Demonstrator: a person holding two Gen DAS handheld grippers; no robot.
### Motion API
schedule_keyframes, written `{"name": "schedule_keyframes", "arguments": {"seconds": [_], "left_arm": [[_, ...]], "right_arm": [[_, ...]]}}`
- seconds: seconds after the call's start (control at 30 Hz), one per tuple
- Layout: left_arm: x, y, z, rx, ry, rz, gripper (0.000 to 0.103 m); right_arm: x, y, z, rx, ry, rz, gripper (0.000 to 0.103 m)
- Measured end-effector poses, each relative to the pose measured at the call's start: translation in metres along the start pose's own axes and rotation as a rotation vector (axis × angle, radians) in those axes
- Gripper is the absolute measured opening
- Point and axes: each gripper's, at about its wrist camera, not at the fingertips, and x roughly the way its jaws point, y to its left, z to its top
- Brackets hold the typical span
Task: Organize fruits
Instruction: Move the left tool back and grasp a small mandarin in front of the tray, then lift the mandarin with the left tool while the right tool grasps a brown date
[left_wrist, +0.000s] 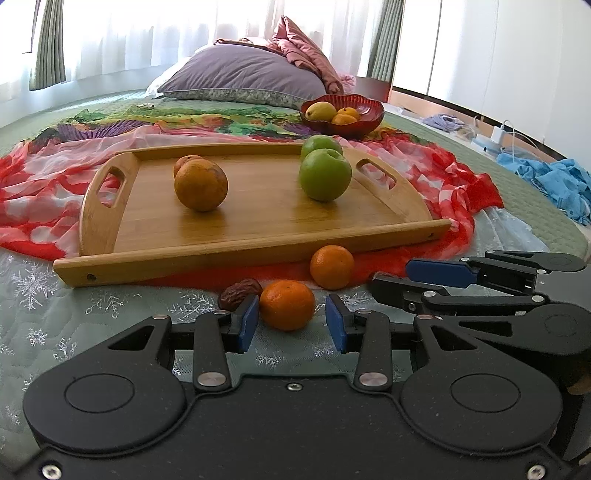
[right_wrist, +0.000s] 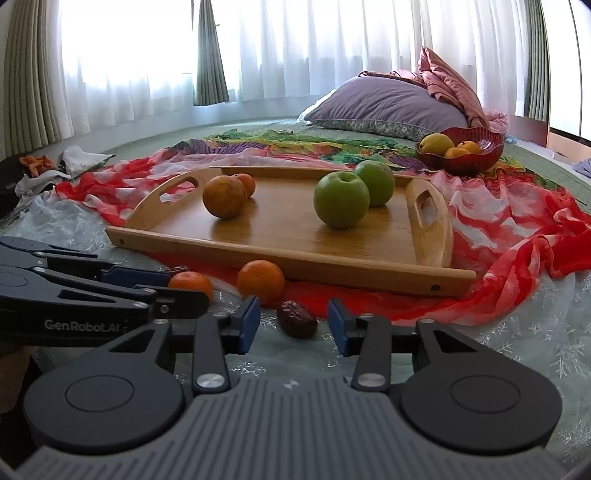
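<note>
A wooden tray (left_wrist: 258, 232) (right_wrist: 369, 254) lies on the bed with two oranges (left_wrist: 200, 184) (right_wrist: 224, 196) and two green apples (left_wrist: 325, 180) (right_wrist: 341, 204) on it. In front of it on the bedcover lie two mandarins and two dark red dates. My left gripper (left_wrist: 291, 325) is open around the near mandarin (left_wrist: 287, 304), with one date (left_wrist: 238, 293) just left of it. The second mandarin (left_wrist: 331, 267) (right_wrist: 260, 281) lies by the tray edge. My right gripper (right_wrist: 293, 325) is open around the other date (right_wrist: 297, 319).
A red bowl (left_wrist: 364, 110) (right_wrist: 484, 147) with a yellow fruit and small oranges stands behind the tray. A red patterned scarf (right_wrist: 517, 229) lies under the tray. A purple pillow (left_wrist: 243, 74) is at the back. Blue cloth (left_wrist: 546, 177) lies at the right.
</note>
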Motion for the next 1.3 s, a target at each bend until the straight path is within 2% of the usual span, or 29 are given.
{"name": "schedule_keyframes", "arguments": {"seconds": [0.33, 0.9, 1.03, 1.3], "left_arm": [[0.009, 0.002, -0.001, -0.019, 0.005, 0.004, 0.037], [0.015, 0.003, -0.003, -0.027, 0.003, 0.016, 0.033], [0.013, 0.0, -0.003, -0.027, -0.01, 0.025, 0.032], [0.007, -0.002, -0.002, -0.017, -0.03, 0.04, 0.032]], "right_arm": [[0.005, 0.007, -0.002, -0.003, 0.007, -0.024, 0.041], [0.012, 0.005, -0.006, 0.034, 0.013, -0.033, 0.04], [0.01, 0.006, -0.006, 0.039, -0.019, -0.066, 0.031], [0.011, 0.008, -0.006, 0.016, -0.02, -0.075, 0.031]]}}
